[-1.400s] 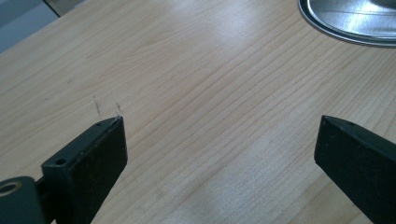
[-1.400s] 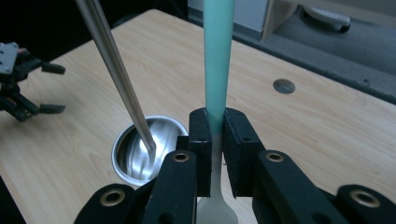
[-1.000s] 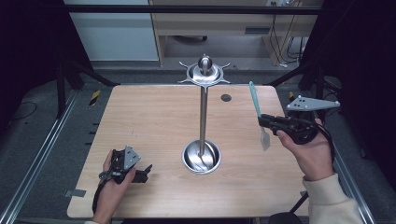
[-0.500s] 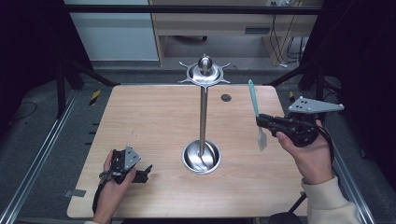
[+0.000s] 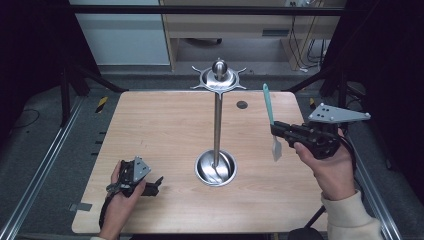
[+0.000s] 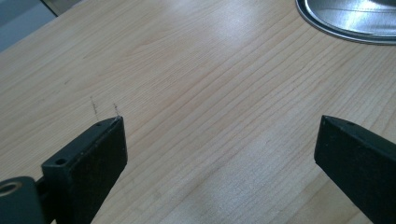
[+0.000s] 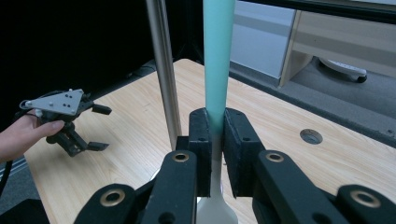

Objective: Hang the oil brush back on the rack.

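- Here, the right claw (image 5: 276, 129) is squeezing a small spatula (image 5: 270, 120) with a teal handle and a pale blade.
- It is holding the spatula up in the air, over the right side of the wooden counter (image 5: 165, 130).
- The teal handle is pointing up and away from the person, and the pale blade is hanging down below the jaws.
- In the right gripper view, the two black jaws are pressing on the spatula (image 7: 217, 60) from both sides, right where the teal handle is turning into the pale part.
- The person's right hand (image 5: 330, 167) is wrapping around the back of this claw, with a light sleeve (image 5: 352, 217) showing behind it.
- A shiny metal stand (image 5: 216, 125) is sitting in the middle of the counter, to the left of the spatula and not touching it.
- The stand is standing straight up, with a round base (image 5: 216, 168) at the bottom, a thin pole, and a ring of little hooks with a ball on top.
- The left claw (image 5: 156, 185) is lying low on the front left part of the counter, well apart from the stand.
- In the left gripper view, its jaws are standing wide apart with bare wood (image 6: 196, 107) between them, so it is gripping nothing.
- A small dark round hole (image 5: 242, 105) is sitting in the counter near the far edge.
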Available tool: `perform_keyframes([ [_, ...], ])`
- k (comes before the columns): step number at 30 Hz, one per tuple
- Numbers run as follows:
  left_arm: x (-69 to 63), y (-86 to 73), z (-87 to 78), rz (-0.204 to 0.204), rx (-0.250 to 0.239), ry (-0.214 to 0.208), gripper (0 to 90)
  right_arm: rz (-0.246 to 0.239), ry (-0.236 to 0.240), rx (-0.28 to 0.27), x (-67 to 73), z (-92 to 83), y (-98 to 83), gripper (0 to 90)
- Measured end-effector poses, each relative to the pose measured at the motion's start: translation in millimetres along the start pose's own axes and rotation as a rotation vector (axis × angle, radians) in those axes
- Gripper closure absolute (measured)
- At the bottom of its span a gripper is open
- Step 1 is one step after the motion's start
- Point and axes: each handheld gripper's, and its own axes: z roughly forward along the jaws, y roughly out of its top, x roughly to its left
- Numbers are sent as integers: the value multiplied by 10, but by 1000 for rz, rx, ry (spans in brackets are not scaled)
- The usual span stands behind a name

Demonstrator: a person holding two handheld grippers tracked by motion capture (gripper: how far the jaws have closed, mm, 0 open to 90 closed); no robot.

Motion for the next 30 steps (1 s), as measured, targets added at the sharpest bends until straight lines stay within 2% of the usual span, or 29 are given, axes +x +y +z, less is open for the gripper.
perform_keyframes([
  [30,1,1,-2,5,4,0,22,-36,26,-16,112,5,82,823],
])
